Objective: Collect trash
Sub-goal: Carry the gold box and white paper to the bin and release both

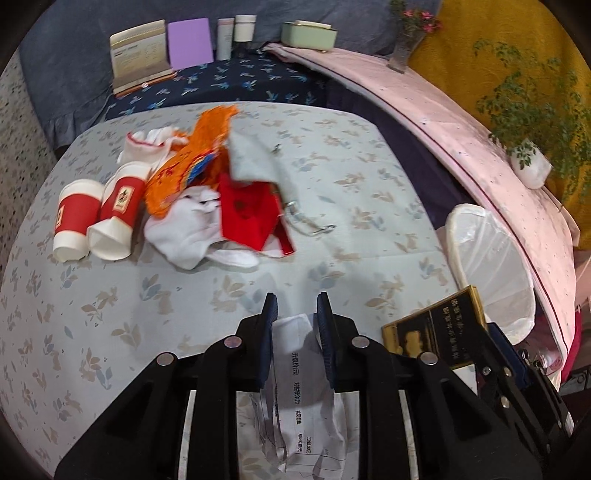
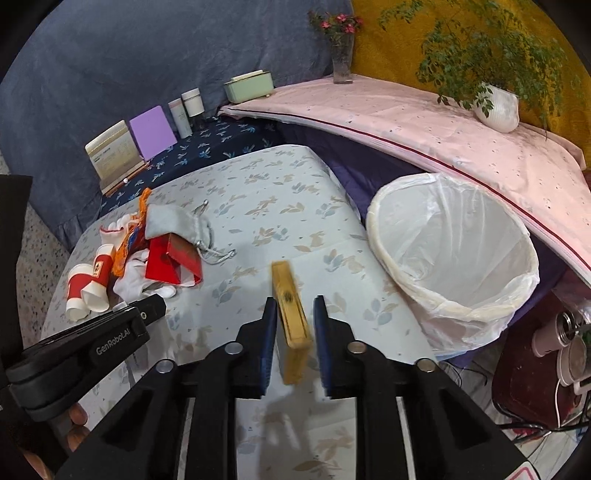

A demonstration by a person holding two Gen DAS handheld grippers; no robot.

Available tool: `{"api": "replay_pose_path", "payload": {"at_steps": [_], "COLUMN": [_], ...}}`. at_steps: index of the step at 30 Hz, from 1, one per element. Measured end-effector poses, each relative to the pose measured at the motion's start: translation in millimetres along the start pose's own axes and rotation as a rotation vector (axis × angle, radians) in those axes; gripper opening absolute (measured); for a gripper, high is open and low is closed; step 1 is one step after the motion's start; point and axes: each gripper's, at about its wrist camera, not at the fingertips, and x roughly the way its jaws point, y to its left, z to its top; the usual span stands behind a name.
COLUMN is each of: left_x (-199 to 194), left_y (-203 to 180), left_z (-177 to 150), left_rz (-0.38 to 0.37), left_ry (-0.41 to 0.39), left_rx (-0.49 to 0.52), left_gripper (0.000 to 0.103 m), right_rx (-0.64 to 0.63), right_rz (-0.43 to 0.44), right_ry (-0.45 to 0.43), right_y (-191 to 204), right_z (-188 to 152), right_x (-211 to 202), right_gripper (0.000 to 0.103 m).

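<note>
The left hand-held gripper (image 1: 294,306) is closed on a crumpled white receipt (image 1: 301,387), which hangs between its blue fingers (image 1: 269,314) near the front of the bench (image 1: 369,177). The right hand-held gripper (image 2: 294,314) holds a flat black and gold box (image 2: 290,306) by its thin edge, and this box is a little blurred. In the left wrist view the same box (image 1: 443,325) shows its dark face with gold print, just beside the white bin. The bin (image 2: 454,258) stands at the right of the bench, lined with a clear plastic bag, and it leans toward the bench.

Farther, on the left part of the flowered cloth, more things lie in a heap: two red and white paper cups (image 1: 96,218) on their sides, a white cloth (image 1: 184,232), a red packet (image 1: 247,214), an orange wrapper (image 1: 188,166) and a grey pouch (image 1: 255,155) with a cord.

At the far side stand a purple card (image 1: 190,42), two white bottles (image 1: 236,35) and a green box (image 1: 308,35). A potted plant (image 2: 495,107) stands on the pink shelf at the right.
</note>
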Motion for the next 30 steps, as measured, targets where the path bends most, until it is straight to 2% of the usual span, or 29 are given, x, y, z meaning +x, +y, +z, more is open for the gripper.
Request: {"api": "replay_pose_path", "payload": {"at_steps": [11,20,30], "left_x": [0,-6,-3], "left_y": [-8,-37,-103], "left_z": [1,11,40], "left_rz": [-0.023,-0.072,-0.24], "left_ry": [-0.003,-0.026,0.004], "left_rx": [0.024,0.1,0.205], "left_gripper": [0.022,0.022,0.022], "right_rx": [0.05,0.081,0.144], "right_rz": [0.008,0.001,-0.093], "right_ry": [0.028,-0.044,-0.153], "right_y": [-31,-48,-103], "right_z": [-10,12,53], "right_x": [5,-12,-35], "right_gripper": [0.017,0.012,0.012]}}
